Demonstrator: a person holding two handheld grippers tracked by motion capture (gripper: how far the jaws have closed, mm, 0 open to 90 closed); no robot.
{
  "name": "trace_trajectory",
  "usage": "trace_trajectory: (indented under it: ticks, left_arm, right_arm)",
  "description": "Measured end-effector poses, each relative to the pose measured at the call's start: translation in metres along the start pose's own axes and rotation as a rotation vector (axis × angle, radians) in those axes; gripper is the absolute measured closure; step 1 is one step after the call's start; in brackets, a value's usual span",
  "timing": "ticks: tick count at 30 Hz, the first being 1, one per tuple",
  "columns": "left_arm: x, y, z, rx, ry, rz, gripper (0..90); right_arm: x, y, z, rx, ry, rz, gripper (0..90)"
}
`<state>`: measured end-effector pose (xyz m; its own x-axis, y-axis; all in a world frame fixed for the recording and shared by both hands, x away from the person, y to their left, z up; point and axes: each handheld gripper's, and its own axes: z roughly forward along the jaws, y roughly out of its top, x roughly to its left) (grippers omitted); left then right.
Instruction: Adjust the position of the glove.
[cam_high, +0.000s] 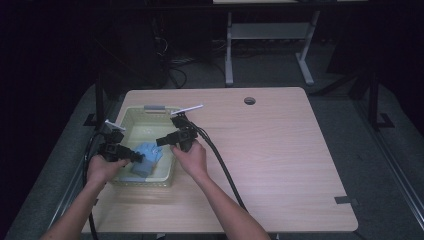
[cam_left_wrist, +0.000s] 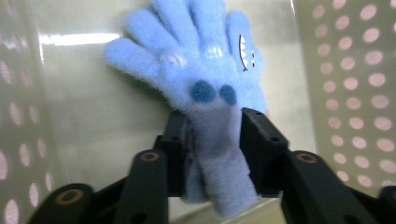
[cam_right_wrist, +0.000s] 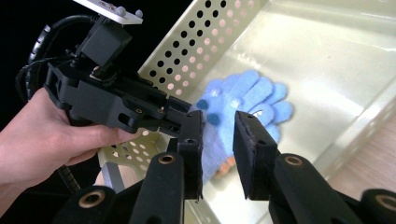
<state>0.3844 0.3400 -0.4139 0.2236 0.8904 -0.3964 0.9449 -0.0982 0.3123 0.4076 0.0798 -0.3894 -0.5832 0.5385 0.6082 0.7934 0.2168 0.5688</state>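
Note:
A fuzzy light-blue glove (cam_left_wrist: 196, 60) with dark-blue dots and a small toothy face lies in a pale yellow perforated basket (cam_high: 128, 120). My left gripper (cam_left_wrist: 215, 144) is shut on the glove's cuff, fingers of the glove pointing away. In the high view the left gripper (cam_high: 136, 156) reaches in over the basket's left wall onto the glove (cam_high: 149, 151). My right gripper (cam_high: 161, 141) comes from the basket's right side; its jaws (cam_right_wrist: 218, 140) stand open just short of the glove (cam_right_wrist: 247, 95), close beside the left gripper (cam_right_wrist: 194, 116). A bit of orange shows under the glove.
The basket (cam_right_wrist: 196, 51) sits at the left of a light wooden table (cam_high: 275, 150), which has a round hole (cam_high: 249, 100) at the back and a grey tape strip (cam_high: 345, 200) near the front right. Cables trail from both grippers toward the table's front.

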Motion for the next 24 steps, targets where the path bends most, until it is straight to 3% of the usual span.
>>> trace_trajectory:
  ticks: [3, 9, 14, 18, 24]
  left_arm:
    - [0.0, 0.001, -0.005, -0.033, -0.005, -0.017, 60.6]
    - [-0.006, 0.006, -0.011, -0.074, 0.016, 0.008, 68.8]
    - [-0.01, 0.009, 0.002, 0.005, 0.028, 0.029, 72.6]
    - [-0.011, 0.01, 0.009, 0.041, 0.027, 0.028, 75.7]
    - [-0.012, 0.012, 0.018, 0.086, 0.067, 0.034, 74.5]
  right_arm:
    - [0.0, 0.0, -0.007, -0.008, -0.003, -0.001, 72.5]
    - [-0.003, -0.002, -0.021, -0.031, -0.008, 0.003, 72.5]
    - [-0.005, -0.004, -0.03, -0.045, -0.006, 0.005, 72.5]
    - [-0.007, -0.006, -0.037, -0.055, -0.005, 0.009, 72.5]
    - [-0.01, -0.009, -0.044, -0.062, -0.004, 0.005, 72.2]
